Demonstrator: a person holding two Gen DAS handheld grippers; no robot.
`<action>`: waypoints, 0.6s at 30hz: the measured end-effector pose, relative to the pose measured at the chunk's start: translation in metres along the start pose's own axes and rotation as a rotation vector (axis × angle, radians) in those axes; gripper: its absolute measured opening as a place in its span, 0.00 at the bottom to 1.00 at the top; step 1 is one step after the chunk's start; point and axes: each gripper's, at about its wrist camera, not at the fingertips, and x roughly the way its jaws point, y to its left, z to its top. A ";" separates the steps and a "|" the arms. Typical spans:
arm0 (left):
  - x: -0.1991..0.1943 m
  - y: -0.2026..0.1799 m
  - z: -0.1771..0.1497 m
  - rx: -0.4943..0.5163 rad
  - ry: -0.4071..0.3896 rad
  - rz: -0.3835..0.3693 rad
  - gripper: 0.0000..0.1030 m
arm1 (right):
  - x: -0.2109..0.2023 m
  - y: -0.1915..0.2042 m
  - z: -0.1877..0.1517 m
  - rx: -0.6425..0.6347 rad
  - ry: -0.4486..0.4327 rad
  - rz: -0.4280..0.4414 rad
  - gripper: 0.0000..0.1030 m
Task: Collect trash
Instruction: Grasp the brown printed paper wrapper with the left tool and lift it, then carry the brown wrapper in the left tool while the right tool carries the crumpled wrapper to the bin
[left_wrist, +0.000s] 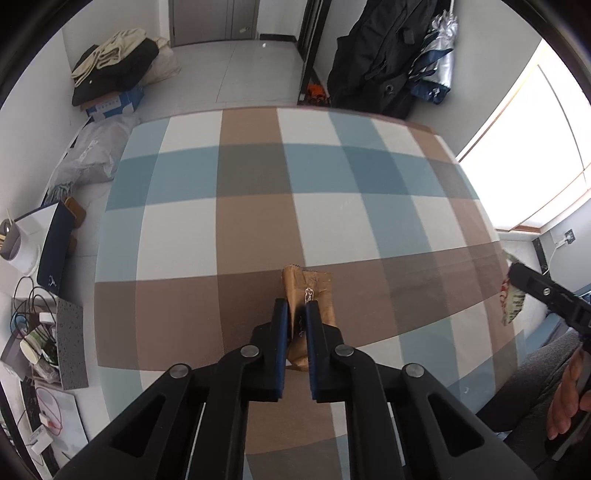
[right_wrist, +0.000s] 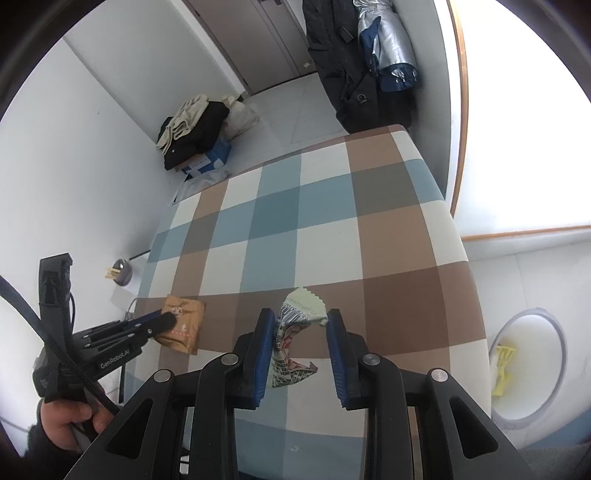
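Trash is what we are handling on a checked surface (left_wrist: 258, 206) of brown, blue and white squares, which looks like a bed; we cannot be sure. On the floor to its right, in the right wrist view, we see a round white bin (right_wrist: 526, 369) with a grey rim. Inside it lies a crumpled yellow piece (right_wrist: 501, 363); whatever else it holds is hidden from us.

Our left tool (left_wrist: 296, 308) has its jaws pinched tight on a brown wrapper (left_wrist: 314, 295), which lies on a brown square near the close edge. Its long axis runs away from us along the tool's fingers, its serrated end pointing toward the far side of the surface. In the right wrist view the same wrapper (right_wrist: 183, 323) sits flat at the left edge, with the left tool (right_wrist: 162, 321) on it.

Our right tool (right_wrist: 300, 317) stands partly open, with a crumpled green and white wrapper (right_wrist: 295, 339) between the fingers. It touches the left finger (right_wrist: 264, 343), but the right finger stands clear of it. The wrapper's length runs roughly along the fingers, zigzag edge pointing away.
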 end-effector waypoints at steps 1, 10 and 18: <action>-0.002 -0.001 0.001 0.003 -0.010 -0.005 0.04 | -0.001 0.000 0.000 0.003 -0.002 0.003 0.27; -0.022 -0.015 0.007 0.008 -0.050 -0.083 0.03 | -0.056 -0.001 -0.004 0.061 -0.109 0.125 0.27; -0.050 -0.049 0.019 0.070 -0.156 -0.078 0.03 | -0.120 -0.007 0.009 0.060 -0.245 0.154 0.27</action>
